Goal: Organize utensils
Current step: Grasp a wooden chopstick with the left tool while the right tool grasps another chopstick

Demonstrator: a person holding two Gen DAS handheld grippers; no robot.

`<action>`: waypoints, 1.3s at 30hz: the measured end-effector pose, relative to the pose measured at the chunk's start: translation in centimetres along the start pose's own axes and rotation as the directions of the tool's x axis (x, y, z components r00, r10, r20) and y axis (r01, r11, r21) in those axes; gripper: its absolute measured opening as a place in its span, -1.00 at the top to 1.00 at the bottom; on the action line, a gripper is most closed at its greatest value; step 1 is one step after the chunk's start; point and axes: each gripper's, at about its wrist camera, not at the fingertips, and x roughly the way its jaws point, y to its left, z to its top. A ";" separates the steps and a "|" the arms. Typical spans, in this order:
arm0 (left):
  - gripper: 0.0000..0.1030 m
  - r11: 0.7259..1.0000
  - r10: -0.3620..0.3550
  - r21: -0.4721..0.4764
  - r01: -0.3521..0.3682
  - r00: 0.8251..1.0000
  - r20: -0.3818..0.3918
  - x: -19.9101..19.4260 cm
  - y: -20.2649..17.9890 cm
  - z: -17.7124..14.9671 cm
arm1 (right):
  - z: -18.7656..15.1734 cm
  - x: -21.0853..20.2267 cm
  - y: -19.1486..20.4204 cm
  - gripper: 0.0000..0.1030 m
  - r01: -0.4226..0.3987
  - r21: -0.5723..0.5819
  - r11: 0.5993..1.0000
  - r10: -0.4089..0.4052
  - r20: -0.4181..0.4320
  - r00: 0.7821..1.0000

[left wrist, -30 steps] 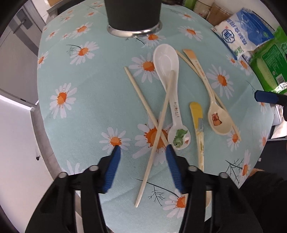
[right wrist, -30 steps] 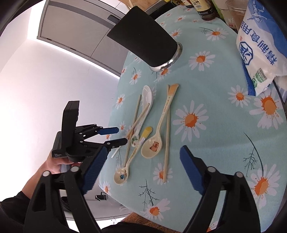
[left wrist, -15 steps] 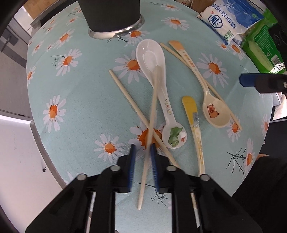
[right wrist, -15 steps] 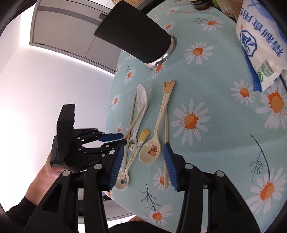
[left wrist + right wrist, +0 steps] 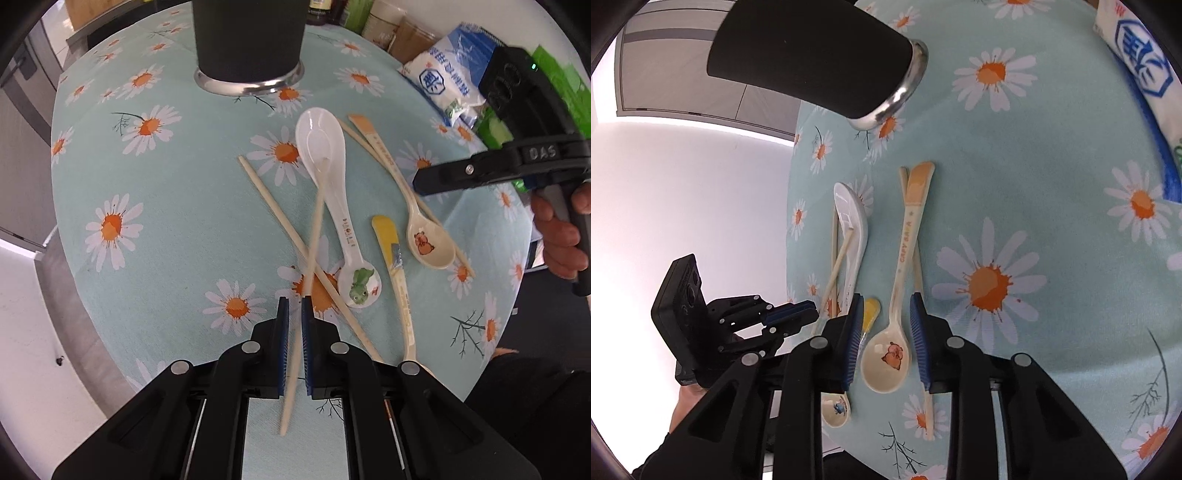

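Lifting toward the black holder [image 5: 249, 40] at 12 o'clock on the daisy cloth [image 5: 177, 221] — slow and level, so the far tip clears the white spoon [image 5: 325, 155]. Left gripper [image 5: 294, 314] pinching the chopstick [image 5: 314, 236] near its lower third; right gripper [image 5: 885, 325] part-spread, straddling the capybara spoon [image 5: 890, 350] at 3 o'clock — squeezed on the neck, not the bowl.

I closed my left gripper [image 5: 294, 314] on the chopstick [image 5: 314, 236] between its pads, while my right gripper [image 5: 886, 325] narrowed and dropped astride the capybara spoon [image 5: 890, 354].
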 end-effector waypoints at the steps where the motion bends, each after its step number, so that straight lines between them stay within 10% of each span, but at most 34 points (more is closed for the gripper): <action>1: 0.89 1.000 -0.009 -0.007 0.009 1.000 0.007 -0.2 0.2 -0.2 | 0.1 0.2 0.0 0.49 0.000 0.000 1.000 0.000 -0.005 1.000; 24: 0.85 0.999 -0.046 -0.005 0.046 0.999 -0.008 -0.4 0.6 -0.5 | 0.2 -0.1 -0.7 0.89 -0.068 -0.008 0.998 0.068 -0.011 0.998; 28: 0.12 0.998 -0.053 0.015 0.053 0.998 -0.024 -0.3 0.0 -0.3 | -0.1 -0.8 -0.9 0.89 -0.087 -0.011 0.996 0.087 0.002 0.996; 35: 0.15 0.997 -0.031 0.064 0.035 0.998 -0.061 0.2 -1.0 0.2 | -0.3 -2.4 -1.3 0.89 -0.112 -0.026 0.993 0.112 0.017 0.994; 39: 0.60 0.996 -0.014 0.082 0.022 0.994 -0.106 1.0 -1.3 0.5 | -0.3 -3.1 -1.4 0.89 -0.118 -0.030 0.993 0.119 0.016 0.993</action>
